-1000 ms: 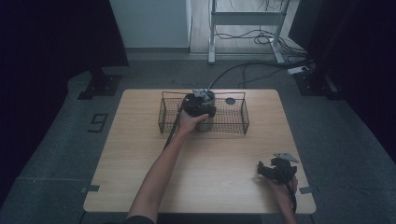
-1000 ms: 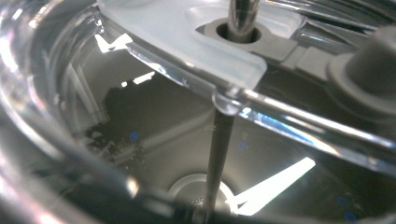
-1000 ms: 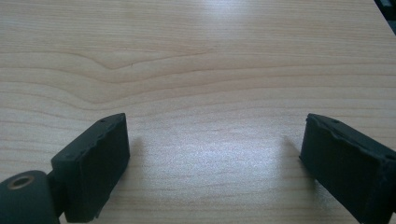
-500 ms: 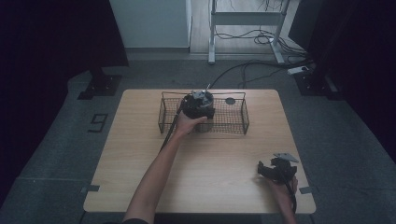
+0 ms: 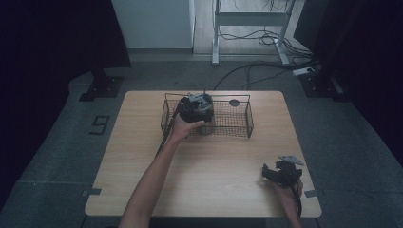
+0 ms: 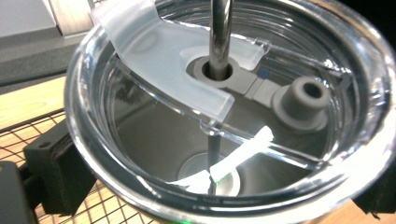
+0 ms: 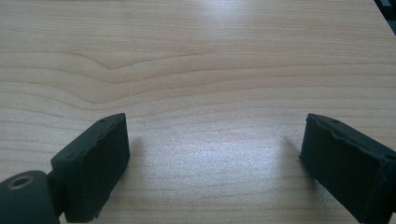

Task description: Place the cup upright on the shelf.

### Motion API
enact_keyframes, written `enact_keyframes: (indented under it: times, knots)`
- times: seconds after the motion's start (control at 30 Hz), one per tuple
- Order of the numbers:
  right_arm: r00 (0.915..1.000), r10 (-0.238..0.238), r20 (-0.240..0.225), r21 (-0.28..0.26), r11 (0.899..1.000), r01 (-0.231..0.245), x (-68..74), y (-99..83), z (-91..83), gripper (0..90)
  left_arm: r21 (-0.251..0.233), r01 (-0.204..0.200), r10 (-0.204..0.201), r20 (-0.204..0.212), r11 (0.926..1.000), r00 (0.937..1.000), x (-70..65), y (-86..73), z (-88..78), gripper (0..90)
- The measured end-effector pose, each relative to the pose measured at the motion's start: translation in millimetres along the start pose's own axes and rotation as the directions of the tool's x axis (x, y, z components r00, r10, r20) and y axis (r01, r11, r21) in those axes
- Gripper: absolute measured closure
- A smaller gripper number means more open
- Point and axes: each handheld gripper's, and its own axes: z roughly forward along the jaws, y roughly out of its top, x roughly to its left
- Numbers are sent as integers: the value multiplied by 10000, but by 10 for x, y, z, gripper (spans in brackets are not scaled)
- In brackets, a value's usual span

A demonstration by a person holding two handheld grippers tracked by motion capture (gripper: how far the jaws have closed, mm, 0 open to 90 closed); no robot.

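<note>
**Tumbler at the basket, release not yet made**

Left gripper (image 5: 198, 107) sits over the left part of the black wire mesh basket (image 5: 237, 124) at the far side of the pale wooden table (image 5: 199, 175). Its jaws are clamped on the steel tumbler with a clear plastic lid (image 6: 224, 112); one black jaw presses the tumbler wall at lower left in the left gripper view, the other shows at the lower right edge.

Tumbler stands roughly upright. A metal straw (image 6: 219, 37) runs down through the lid's grey grommet. Inside, at the bottom, a pale strip-like object (image 6: 240, 156), too unclear to identify. Basket mesh shows under the tumbler at lower left in the left gripper view, so the tumbler is over or inside the basket. Cannot tell whether its base touches the basket floor.

A small dark round object (image 5: 234, 102) lies just beyond the basket's far rim.

Right gripper (image 5: 280, 172) rests low near the table's right near corner, well apart from the basket. Its jaws are spread wide over bare wood, with nothing between them.

Judgement: carrying appears done and placement is nearly complete. Left to do: seat the tumbler on the mesh, open the jaws, lift the hand clear without catching the straw
</note>
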Motion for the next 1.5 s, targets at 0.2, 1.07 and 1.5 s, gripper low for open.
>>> enact_keyframes:
  times: [0.2, 1.07, 1.5]
  knots:
    - [10000, -8, -3, -6, 10000, 8, 0, 0, 0, 79, -430, -96, 103, 176, 9990, 9998, -1, 40, -94, 32]
    - [10000, 2, 1, -10, 10000, -2, -3, 0, 0, 81, -1063, -474, 570, 892, 9932, 9944, 17, -169, -721, 41]
    - [10000, 26, 21, -17, 10000, -26, -1, 0, 0, 83, -943, -521, 627, 1128, 9942, 9916, 0, -545, -1083, 52]
